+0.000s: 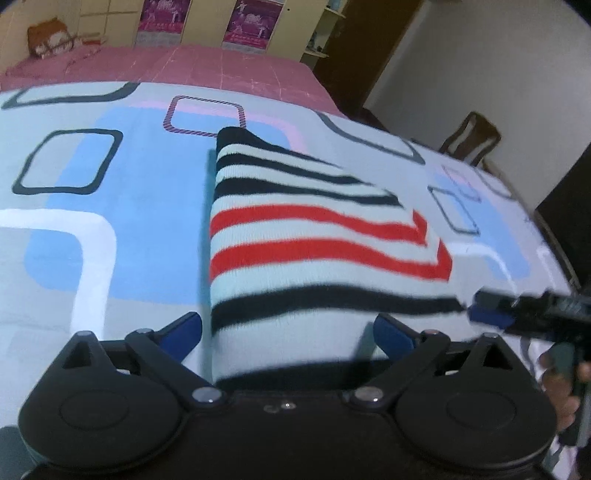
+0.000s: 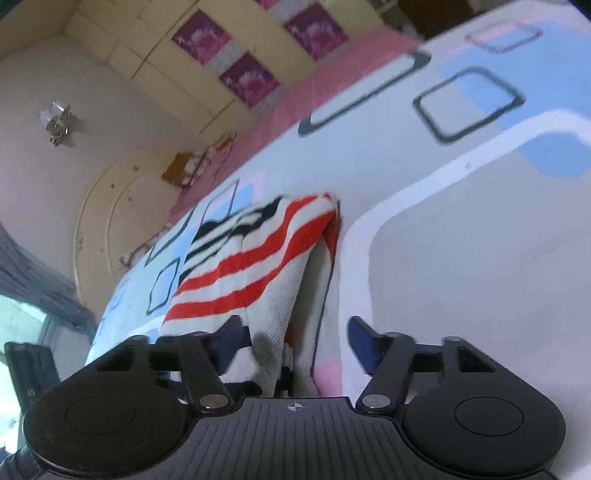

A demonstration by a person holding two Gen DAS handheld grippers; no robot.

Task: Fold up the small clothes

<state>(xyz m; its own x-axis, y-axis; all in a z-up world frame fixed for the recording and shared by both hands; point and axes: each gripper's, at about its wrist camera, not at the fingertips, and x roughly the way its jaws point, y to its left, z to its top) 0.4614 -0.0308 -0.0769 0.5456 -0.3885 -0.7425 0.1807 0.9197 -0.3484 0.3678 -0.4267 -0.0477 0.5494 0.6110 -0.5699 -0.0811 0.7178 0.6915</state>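
A small knitted garment [image 1: 310, 236] with white, black and red stripes lies folded on the patterned bedsheet [image 1: 129, 206]. My left gripper [image 1: 288, 332] is open, its blue-padded fingers on either side of the garment's near edge. The right gripper shows in the left wrist view [image 1: 480, 306] at the garment's right corner. In the right wrist view the garment [image 2: 251, 258] shows as folded layers, and my right gripper [image 2: 295, 343] is open with the layered edge between its fingers.
The bedsheet [image 2: 461, 240] has blue, white and pink squares over a pink cover [image 1: 207, 66]. A wardrobe with purple posters [image 1: 251, 22] stands behind. A dark chair [image 1: 472, 136] stands at the bed's right. A curved headboard [image 2: 110, 221] shows far left.
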